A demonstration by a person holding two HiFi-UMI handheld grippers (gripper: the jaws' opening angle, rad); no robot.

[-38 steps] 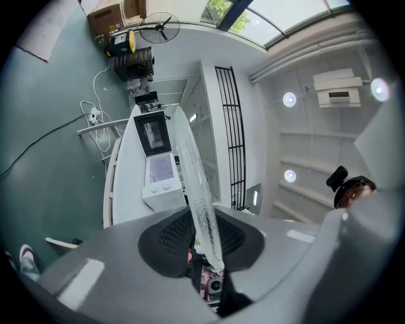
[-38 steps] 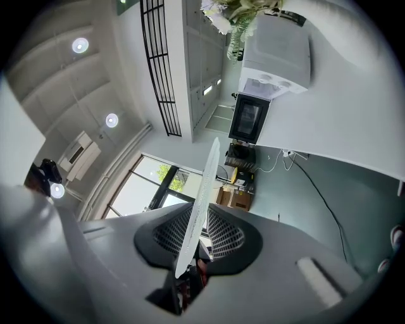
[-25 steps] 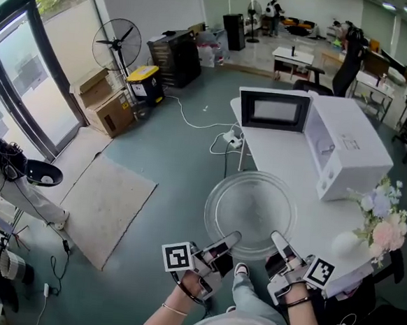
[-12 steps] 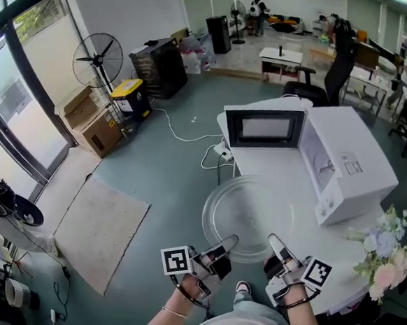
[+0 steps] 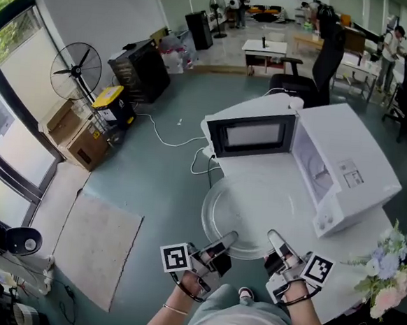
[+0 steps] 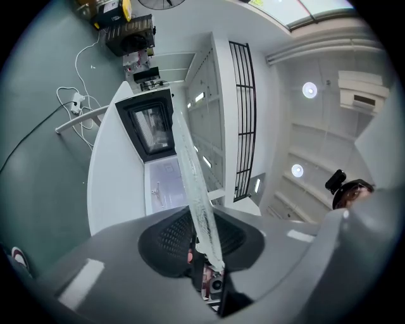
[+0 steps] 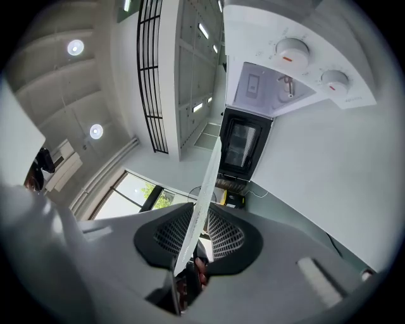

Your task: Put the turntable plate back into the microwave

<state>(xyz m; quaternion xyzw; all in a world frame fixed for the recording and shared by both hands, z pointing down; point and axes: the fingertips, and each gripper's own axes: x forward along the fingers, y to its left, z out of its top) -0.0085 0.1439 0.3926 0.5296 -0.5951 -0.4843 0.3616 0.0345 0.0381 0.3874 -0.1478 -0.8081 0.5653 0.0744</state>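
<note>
- The left gripper and the right gripper each pinch the near rim of the turntable plate. Both gripper views show the glass edge clamped between narrow jaws.
- The plate hangs roughly level over the near part of the white worktop. It sits just in front of the microwave, whose door stands swung open.
- The step in hand looks like carrying the plate to the cavity, which opens toward the plate's side.
- To do it well, I would move both grippers together at one height, so the glass neither twists nor levers out of the pads.
- The far rim should go in first, clear of the door edge and the cavity's sill. The plate should come down only once it is centred over the hub on the cavity floor.
- With hold only on one edge, a slow, flat approach seems safest.
- The plate is a clear, round glass disc with a raised rim. It is thin when seen edge-on, and the worktop shows through it.
</note>
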